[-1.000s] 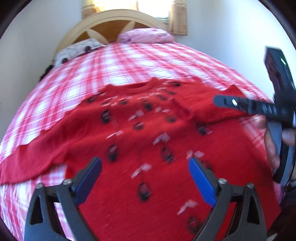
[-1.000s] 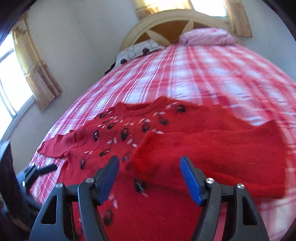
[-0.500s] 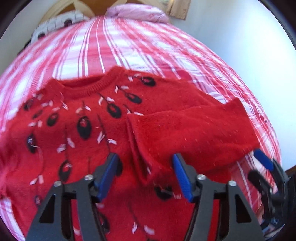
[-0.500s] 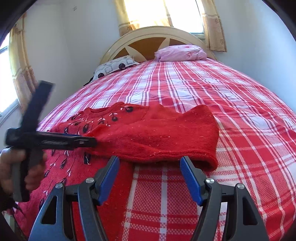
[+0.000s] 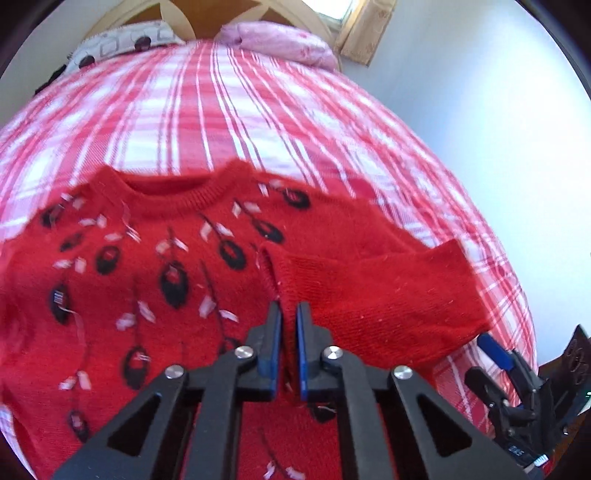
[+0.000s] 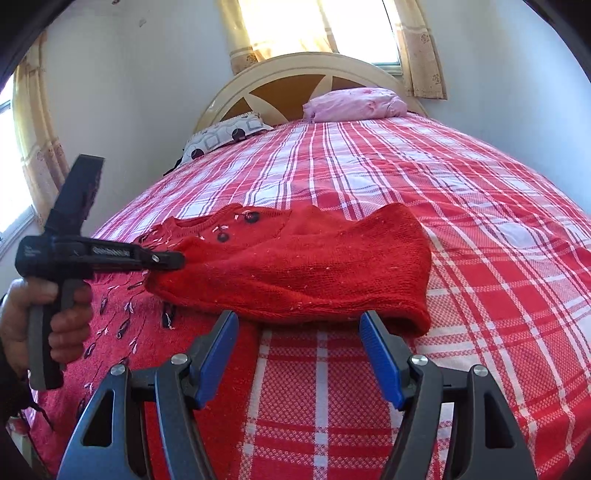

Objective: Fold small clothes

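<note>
Left wrist view: the red sweater point(image 5: 155, 280) lies front up on the red-and-white checked bedspread point(image 5: 229, 110), round neckline toward the headboard, its chest scattered with black oval motifs and small white flecks. One sleeve point(image 5: 373, 295) is folded inward across the body, and the left gripper point(image 5: 289, 314) has its blue pads pressed together on that sleeve's cuff edge. The right gripper point(image 5: 506, 363) shows only at the lower right, near the folded sleeve's outer end. The right wrist view adds what the first lacks: the right gripper point(image 6: 299, 325) spread wide just short of the sleeve point(image 6: 314, 273), touching nothing, a hand point(image 6: 44, 325) holding the left gripper's handle, a pink pillow point(image 6: 354, 104), a patterned pillow point(image 6: 225, 134) and the curtained window point(image 6: 317, 26).
</note>
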Demonstrator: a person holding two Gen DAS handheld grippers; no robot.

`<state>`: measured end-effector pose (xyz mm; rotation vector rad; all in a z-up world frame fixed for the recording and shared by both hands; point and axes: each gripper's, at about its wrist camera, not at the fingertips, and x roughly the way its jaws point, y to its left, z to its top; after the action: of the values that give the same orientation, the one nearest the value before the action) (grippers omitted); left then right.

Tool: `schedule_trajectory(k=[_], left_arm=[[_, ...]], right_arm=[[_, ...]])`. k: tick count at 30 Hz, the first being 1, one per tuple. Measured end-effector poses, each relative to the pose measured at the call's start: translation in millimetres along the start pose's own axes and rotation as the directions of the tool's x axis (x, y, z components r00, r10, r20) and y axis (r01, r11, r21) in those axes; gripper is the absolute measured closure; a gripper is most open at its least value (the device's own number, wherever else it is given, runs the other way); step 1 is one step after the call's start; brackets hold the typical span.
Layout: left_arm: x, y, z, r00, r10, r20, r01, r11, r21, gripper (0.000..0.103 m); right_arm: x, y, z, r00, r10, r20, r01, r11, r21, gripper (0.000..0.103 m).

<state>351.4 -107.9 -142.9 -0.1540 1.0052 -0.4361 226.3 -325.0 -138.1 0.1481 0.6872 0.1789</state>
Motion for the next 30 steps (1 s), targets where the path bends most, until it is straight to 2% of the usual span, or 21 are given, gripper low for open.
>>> schedule_trajectory(k=[4,8,14,17,23,30], left_arm=[[-36.9,13.5,7.3,0.998,-0.003,0.065,0.004,1.0,-0.026,0.095],[-70.5,34.0,9.9,0.992,0.03,0.125,-0.025,0.999,-0.041,0.095],[-109.4,85.9,-9.0,0.981,0.103,0.167,-0.086,0.991,-0.104,0.095],[-114.7,108.7,-22.1,0.977,0.142,0.16,-0.122,0.984,-0.131,0.095],[-106.0,146.5,-46.3,0.976,0.176,0.126,-0.149,0.969,-0.199,0.095],[-95.4,158.2,-66.0,0.98,0.174,0.097,-0.148,0.962,-0.229,0.095]], right_arm=[[-3.5,0.7,-1.3,1.0,-0.004,0.016,0.004,1.0,0.0,0.034],[-9.0,-0.9,-3.0,0.999,-0.002,0.036,0.002,1.0,0.011,0.034],[-8.0,-1.8,-2.9,0.999,-0.008,0.033,0.007,1.0,0.015,0.034],[-6.5,-1.2,-3.4,1.0,-0.005,0.024,0.004,1.0,0.011,0.034],[-3.1,-4.5,-5.6,1.0,-0.011,0.006,0.01,1.0,0.027,0.034],[1.6,-6.8,-7.1,1.0,-0.021,-0.018,0.022,0.999,0.039,0.034]])
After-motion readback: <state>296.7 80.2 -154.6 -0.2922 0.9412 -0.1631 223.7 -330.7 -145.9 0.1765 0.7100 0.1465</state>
